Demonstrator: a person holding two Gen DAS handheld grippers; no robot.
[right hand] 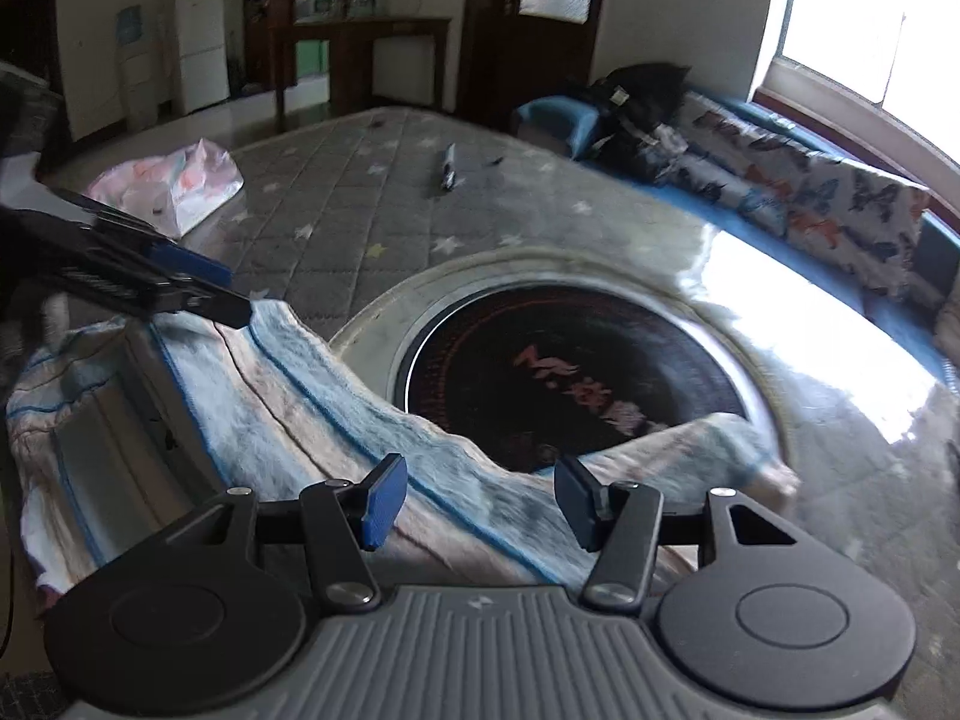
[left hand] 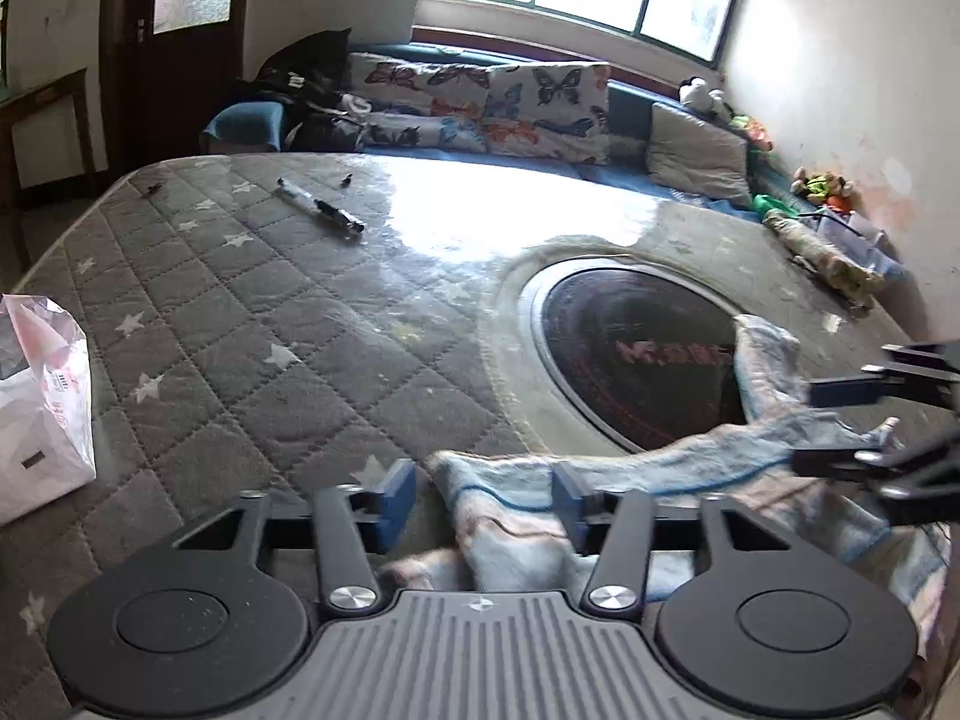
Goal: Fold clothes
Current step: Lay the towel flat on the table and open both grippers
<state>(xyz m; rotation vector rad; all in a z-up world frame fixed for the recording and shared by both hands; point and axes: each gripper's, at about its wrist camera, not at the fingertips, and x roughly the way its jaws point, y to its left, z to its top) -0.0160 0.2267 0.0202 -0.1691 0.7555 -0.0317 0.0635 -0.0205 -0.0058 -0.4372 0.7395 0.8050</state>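
Observation:
A light blue and pink striped fuzzy garment [right hand: 288,414] lies crumpled on the near edge of the table, partly over the black round hob [right hand: 564,372]. It also shows in the left wrist view [left hand: 630,498]. My left gripper [left hand: 485,501] is open, its jaws straddling a fold of the garment; it shows from the side in the right wrist view [right hand: 222,294]. My right gripper [right hand: 480,498] is open, just above the garment's far edge; it shows at the right edge of the left wrist view [left hand: 840,426].
A grey quilted star-pattern cover [left hand: 240,312] lies on the table, with a pen [left hand: 321,213] on it. A white plastic bag [left hand: 42,402] sits at the left edge. A sofa with butterfly cushions [left hand: 492,102] stands behind.

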